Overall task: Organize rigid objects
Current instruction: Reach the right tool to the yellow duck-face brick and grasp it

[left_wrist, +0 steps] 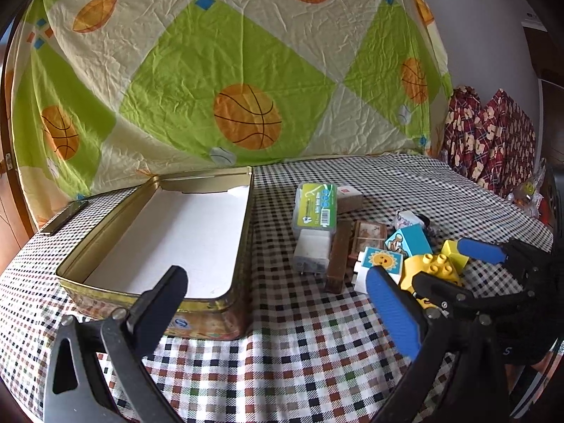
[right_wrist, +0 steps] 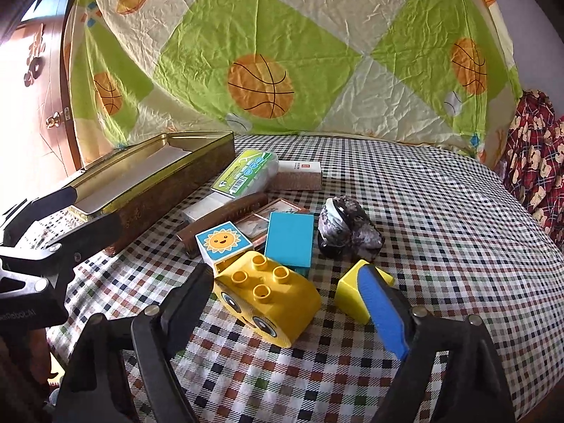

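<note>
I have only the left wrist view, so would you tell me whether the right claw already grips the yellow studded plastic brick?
Observer: Not yet. The right claw straddles the yellow studded plastic brick, and a gap shows on the claw's blue-padded side.
Operator: Is anything close on that side?
Observer: A small yellow plastic wedge block sits just outside the claw there.
Operator: Which way does the brick face?
Observer: Its cartoon eyes face the right wrist camera.

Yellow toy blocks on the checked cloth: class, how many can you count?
2. The yellow studded block with eyes lies between the right gripper's fingers; a small plain yellow block sits just right of it. Others may hide under the pile.
</note>
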Demonstrator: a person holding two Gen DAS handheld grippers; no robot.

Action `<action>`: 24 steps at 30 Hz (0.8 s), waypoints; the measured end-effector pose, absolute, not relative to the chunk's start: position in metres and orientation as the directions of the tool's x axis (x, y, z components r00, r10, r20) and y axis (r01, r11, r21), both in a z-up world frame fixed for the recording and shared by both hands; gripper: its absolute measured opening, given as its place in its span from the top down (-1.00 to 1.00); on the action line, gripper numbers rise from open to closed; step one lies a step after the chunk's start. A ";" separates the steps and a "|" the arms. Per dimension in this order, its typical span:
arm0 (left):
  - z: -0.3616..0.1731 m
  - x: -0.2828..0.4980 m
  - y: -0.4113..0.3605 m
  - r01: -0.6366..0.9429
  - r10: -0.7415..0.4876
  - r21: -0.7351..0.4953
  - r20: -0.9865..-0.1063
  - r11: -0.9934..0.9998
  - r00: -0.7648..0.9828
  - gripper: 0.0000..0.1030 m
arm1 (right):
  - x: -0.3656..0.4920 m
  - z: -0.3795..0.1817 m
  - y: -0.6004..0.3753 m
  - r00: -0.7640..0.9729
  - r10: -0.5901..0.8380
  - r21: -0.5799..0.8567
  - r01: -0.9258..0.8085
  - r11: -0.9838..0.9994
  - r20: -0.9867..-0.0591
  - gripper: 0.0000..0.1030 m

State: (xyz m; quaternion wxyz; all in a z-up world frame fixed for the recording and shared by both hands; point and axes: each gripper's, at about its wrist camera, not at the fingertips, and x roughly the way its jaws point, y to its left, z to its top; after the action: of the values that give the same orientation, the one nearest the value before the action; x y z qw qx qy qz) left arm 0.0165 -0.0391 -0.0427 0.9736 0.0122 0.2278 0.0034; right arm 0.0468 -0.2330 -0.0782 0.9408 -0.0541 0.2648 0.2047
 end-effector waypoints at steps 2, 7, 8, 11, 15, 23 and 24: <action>-0.043 0.017 -0.040 0.001 0.011 0.027 -0.446 1.000 0.895 -0.99 | 0.047 -0.080 -0.229 0.758 0.379 0.004 -0.445 0.896 -0.530 -0.60; -0.042 0.018 -0.043 0.016 -0.002 0.029 -0.447 0.999 0.895 -0.99 | 0.053 -0.093 -0.218 0.707 0.378 -0.011 -0.479 0.878 -0.598 -0.02; -0.042 0.018 -0.043 0.021 -0.006 0.028 -0.447 0.999 0.894 -0.99 | 0.055 -0.094 -0.220 0.700 0.388 0.006 -0.481 0.877 -0.600 0.09; -0.042 0.019 -0.045 0.032 -0.015 0.031 -0.450 0.999 0.893 -0.99 | 0.055 -0.093 -0.224 0.697 0.405 0.021 -0.489 0.872 -0.592 0.34; -0.040 0.022 -0.050 0.055 -0.033 0.035 -0.456 0.998 0.889 -0.99 | 0.052 -0.089 -0.231 0.700 0.453 0.064 -0.506 0.860 -0.552 0.34; -0.043 0.038 -0.073 0.133 -0.083 0.064 -0.509 0.989 0.857 -0.93 | 0.051 -0.069 -0.241 0.795 0.385 0.013 -0.429 0.903 -0.470 0.34; -0.043 0.041 -0.075 0.144 -0.092 0.062 -0.521 0.988 0.848 -0.88 | 0.053 -0.067 -0.243 0.801 0.376 0.011 -0.419 0.908 -0.466 0.34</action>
State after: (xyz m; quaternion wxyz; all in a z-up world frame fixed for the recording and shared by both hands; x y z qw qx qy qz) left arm 0.0411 -0.0752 -0.0431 0.9601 0.0493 0.2684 -0.0614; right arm 0.0533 -0.2431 -0.0668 0.9479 -0.0462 0.2355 0.2096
